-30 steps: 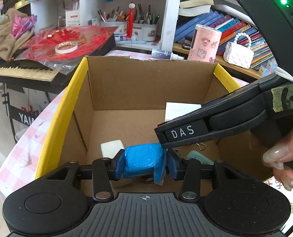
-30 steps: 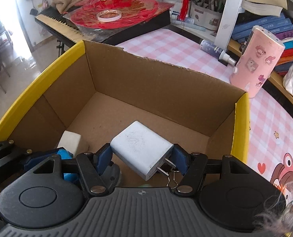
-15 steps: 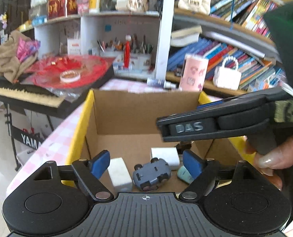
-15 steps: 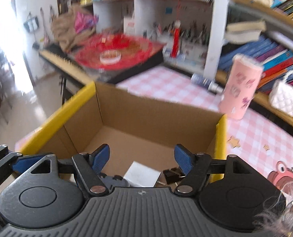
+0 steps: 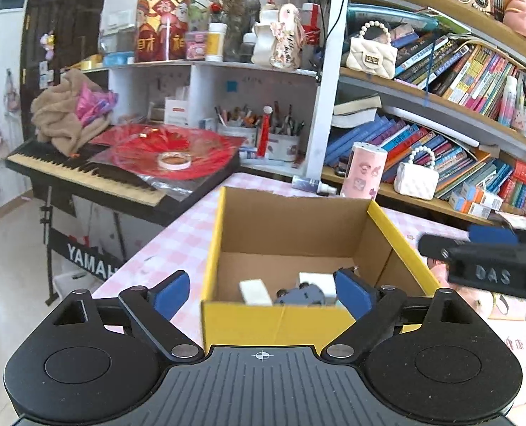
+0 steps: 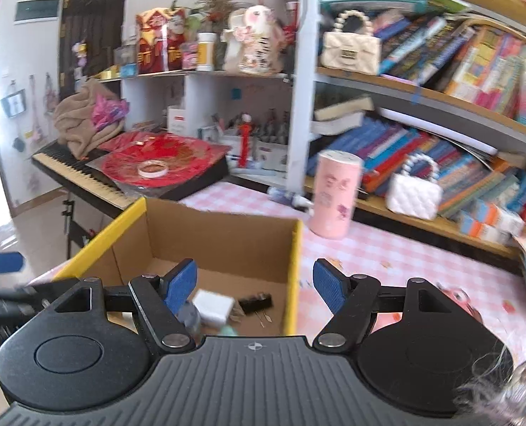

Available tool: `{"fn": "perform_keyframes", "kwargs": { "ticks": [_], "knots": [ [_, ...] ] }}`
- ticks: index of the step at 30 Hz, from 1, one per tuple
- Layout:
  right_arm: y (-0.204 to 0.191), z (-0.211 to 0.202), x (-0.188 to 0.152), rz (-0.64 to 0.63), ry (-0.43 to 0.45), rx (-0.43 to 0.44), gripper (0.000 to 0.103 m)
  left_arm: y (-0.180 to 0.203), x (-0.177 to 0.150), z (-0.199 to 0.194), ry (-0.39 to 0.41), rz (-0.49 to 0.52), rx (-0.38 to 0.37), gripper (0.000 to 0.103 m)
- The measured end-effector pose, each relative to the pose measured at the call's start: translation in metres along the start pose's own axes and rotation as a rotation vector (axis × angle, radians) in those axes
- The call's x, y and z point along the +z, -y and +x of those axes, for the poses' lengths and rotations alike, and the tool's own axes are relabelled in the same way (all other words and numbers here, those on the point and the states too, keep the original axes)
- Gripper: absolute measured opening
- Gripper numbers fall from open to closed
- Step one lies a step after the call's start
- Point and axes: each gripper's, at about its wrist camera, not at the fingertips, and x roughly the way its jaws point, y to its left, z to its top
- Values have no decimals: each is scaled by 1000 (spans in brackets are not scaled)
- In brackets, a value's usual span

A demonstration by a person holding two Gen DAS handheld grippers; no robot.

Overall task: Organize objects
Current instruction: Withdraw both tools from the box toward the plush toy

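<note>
A cardboard box with yellow outer sides [image 5: 277, 319] stands on the pink checked table, also in the right wrist view [image 6: 223, 234]. Inside lie a white charger [image 6: 213, 306], a blue-grey toy car [image 5: 300, 296], a white block [image 5: 255, 291] and a black binder clip [image 6: 255, 301]. My left gripper [image 5: 263, 293] is open and empty, held above and behind the box's near wall. My right gripper [image 6: 255, 285] is open and empty, above the box's right wall; it also shows at the right of the left wrist view [image 5: 482, 266].
A pink printed cylinder [image 6: 335, 195] and a small spray bottle [image 6: 287, 197] stand on the table [image 6: 387, 255] behind the box. A keyboard [image 5: 85, 174] with red items is on the left. Bookshelves [image 5: 440, 163] fill the back right.
Both grippers opened and let go: the blue toy car and the white charger now lie in the box. Both grippers then rose and pulled back from it.
</note>
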Motion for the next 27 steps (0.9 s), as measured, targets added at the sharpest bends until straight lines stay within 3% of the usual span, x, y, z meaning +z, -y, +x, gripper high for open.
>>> {"fn": "perform_keyframes", "kwargs": {
  "ticks": [9, 15, 19, 27],
  "knots": [
    [-21, -39, -63, 13, -83, -65, 71, -5, -35, -32, -56, -11, 23, 93],
    [-36, -62, -91, -4, -116, -64, 71, -6, -62, -46, -105, -8, 40, 93],
    [-45, -72, -103, -29, -134, -58, 73, -4, -76, -47, -164, -2, 21, 93],
    [-42, -90, -116, -7, -146, -83, 75, 7, -88, -56, -185, 44, -16, 93]
  ]
}}
